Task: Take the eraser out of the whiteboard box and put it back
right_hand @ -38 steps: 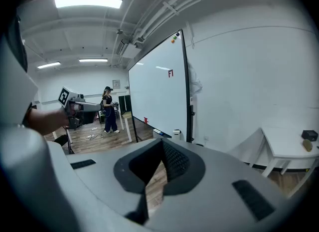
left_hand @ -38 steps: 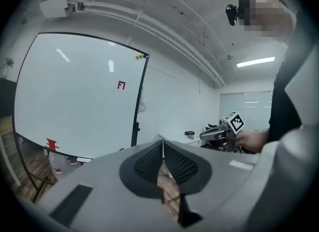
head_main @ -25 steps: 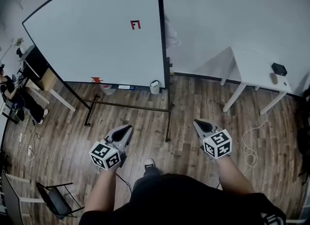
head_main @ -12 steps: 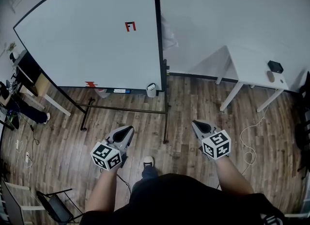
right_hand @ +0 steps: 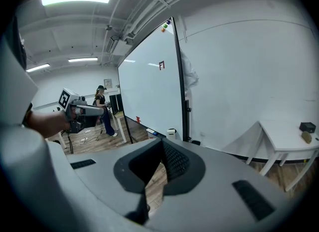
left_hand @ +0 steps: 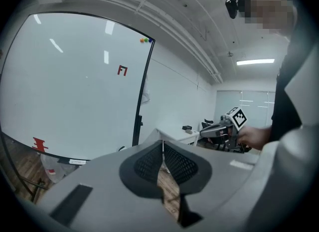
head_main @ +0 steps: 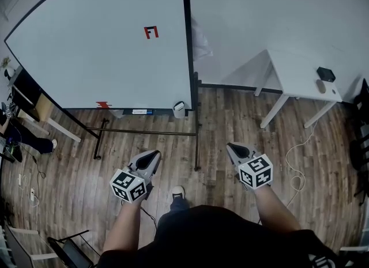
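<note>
A big whiteboard [head_main: 109, 48] on a black wheeled stand stands ahead on the wood floor. A small white box [head_main: 180, 109] hangs at its lower right corner, also seen as the box [right_hand: 171, 132] in the right gripper view. I cannot make out the eraser inside it. My left gripper [head_main: 151, 156] is held out low, well short of the board, and its jaws [left_hand: 162, 143] are shut on nothing. My right gripper [head_main: 233, 147] is beside it at the same height, also shut and empty, jaws [right_hand: 162, 142] pointing toward the board's right edge.
A white table [head_main: 300, 79] with small dark items stands at the right against the wall. A cable [head_main: 297, 169] trails on the floor near it. Desks and a chair [head_main: 69, 252] crowd the left side. A person [right_hand: 103, 107] stands far off to the left.
The whiteboard has slid slightly left and the box a little lower in the head view as I move nearer. Both grippers keep their pose and stay shut.
</note>
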